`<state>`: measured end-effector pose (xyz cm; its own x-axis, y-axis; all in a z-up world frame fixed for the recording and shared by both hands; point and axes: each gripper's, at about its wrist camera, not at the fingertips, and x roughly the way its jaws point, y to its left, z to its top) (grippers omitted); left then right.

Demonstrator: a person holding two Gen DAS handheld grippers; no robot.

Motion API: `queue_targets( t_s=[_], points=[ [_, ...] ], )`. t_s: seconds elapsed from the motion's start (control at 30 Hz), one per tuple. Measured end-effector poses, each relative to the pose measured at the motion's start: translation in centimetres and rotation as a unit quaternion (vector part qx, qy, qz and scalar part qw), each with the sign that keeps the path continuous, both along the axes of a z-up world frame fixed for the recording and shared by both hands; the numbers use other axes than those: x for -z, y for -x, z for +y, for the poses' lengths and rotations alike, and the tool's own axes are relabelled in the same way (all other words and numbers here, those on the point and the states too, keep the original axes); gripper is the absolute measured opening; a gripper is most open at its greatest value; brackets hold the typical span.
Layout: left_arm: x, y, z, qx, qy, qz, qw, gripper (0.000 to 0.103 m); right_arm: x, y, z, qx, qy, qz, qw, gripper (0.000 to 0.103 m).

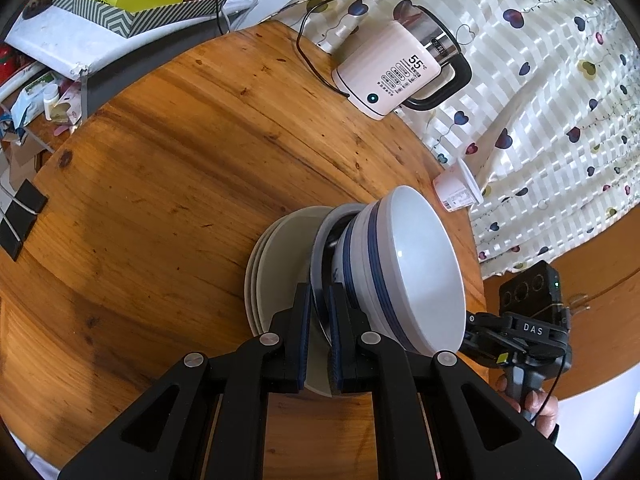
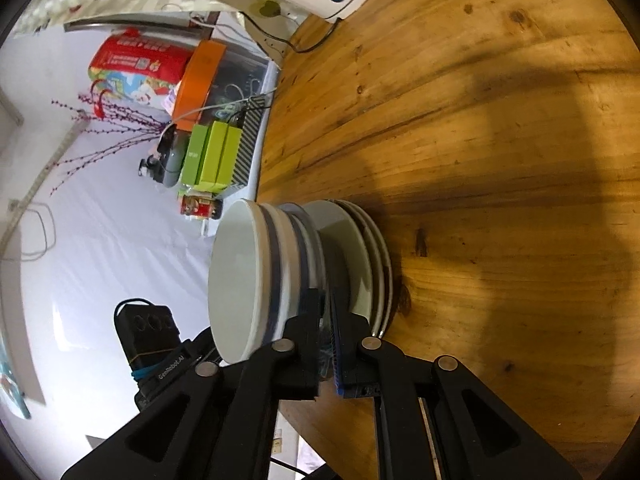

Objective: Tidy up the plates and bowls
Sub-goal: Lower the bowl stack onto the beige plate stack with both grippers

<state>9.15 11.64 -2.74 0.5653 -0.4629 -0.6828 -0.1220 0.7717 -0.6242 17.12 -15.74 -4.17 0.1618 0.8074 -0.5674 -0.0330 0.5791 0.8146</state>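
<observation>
Gripping from the near side, the left gripper (image 1: 319, 312) has its jaws pinched narrow on the rim of a blue-edged plate (image 1: 320, 248) that sits between a stack of white plates (image 1: 276, 256) below and a stack of blue-banded bowls (image 1: 404, 268) above. In the left wrist view the white plates lie just left of the fingertips, resting on the wooden table (image 1: 180, 152), and the bowls rise just right of them (the whole pile looks tipped sideways only because the camera is rolled). Farther right, past the bowls, the right gripper's body is partly seen, held by a hand (image 1: 536, 404).

In the right wrist view the order is mirrored: the bowls (image 2: 256, 280) stand left of the right gripper (image 2: 326, 308), the white plates (image 2: 360, 260) right of it on the table (image 2: 500, 160). Its jaws are nearly together around the same thin plate rim (image 2: 316, 248), and I cannot tell whether the pads press on it. A white kettle (image 1: 396, 68) stands at the far table edge, well apart from the pile.
</observation>
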Motion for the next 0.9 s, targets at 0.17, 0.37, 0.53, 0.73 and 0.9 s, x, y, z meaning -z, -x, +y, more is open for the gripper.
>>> queue_targets(
  t_s=[0.17,0.37,0.53,0.73,0.9],
  points=[
    [0.0,0.1,0.0,-0.002,0.003,0.0,1.0,0.008,0.3,0.1,-0.2,0.004,-0.002,0.006,1.0,0.014],
    [0.0,0.3,0.0,-0.004,0.002,-0.003,1.0,0.008,-0.5,0.4,0.3,-0.013,0.022,-0.02,0.999,0.014],
    [0.0,0.3,-0.1,-0.002,-0.001,-0.003,1.0,0.008,-0.8,0.4,0.7,-0.022,0.024,-0.027,0.999,0.007],
    [-0.1,0.5,-0.3,0.003,-0.006,-0.004,1.0,0.008,-0.7,0.4,0.8,-0.023,0.028,-0.029,0.999,0.007],
    [-0.2,0.6,-0.4,0.003,-0.006,-0.003,1.0,0.008,-0.7,0.4,0.7,-0.024,0.029,-0.028,0.999,0.007]
  ],
)
